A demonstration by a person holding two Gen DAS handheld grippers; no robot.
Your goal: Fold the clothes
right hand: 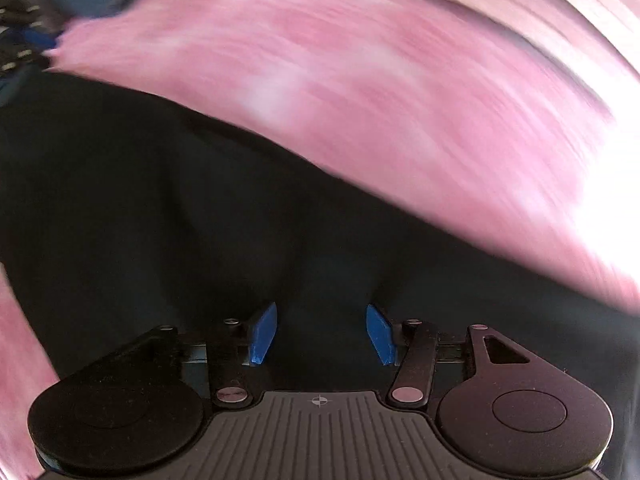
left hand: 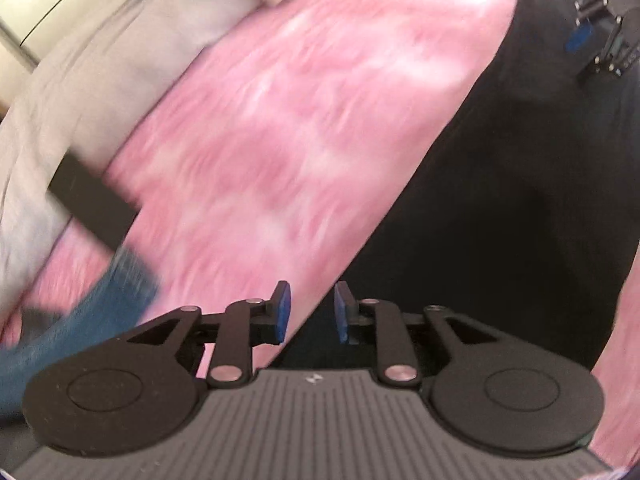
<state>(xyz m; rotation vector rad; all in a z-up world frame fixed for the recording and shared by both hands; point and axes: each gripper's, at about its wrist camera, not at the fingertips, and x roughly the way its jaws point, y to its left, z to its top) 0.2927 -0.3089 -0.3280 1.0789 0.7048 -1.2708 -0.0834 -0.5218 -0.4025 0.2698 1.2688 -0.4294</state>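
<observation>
Right gripper (right hand: 322,332) jaws apart, nothing between blue pads, over black garment (right hand: 160,220) on blurred pink bedding (right hand: 360,80).

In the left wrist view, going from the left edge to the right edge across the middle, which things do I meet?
Grey cloth → black strip → pink bedding → black garment → right gripper, upper right corner.

Left gripper (left hand: 309,312) & right gripper (right hand: 322,334): both showing matte black linkage arms w/ silver rivets, round black pivot discs, triangular cutouts, blue finger pads (left hand: 282,312), ribbed grey base plates bearing a small white mark at centre.
</observation>
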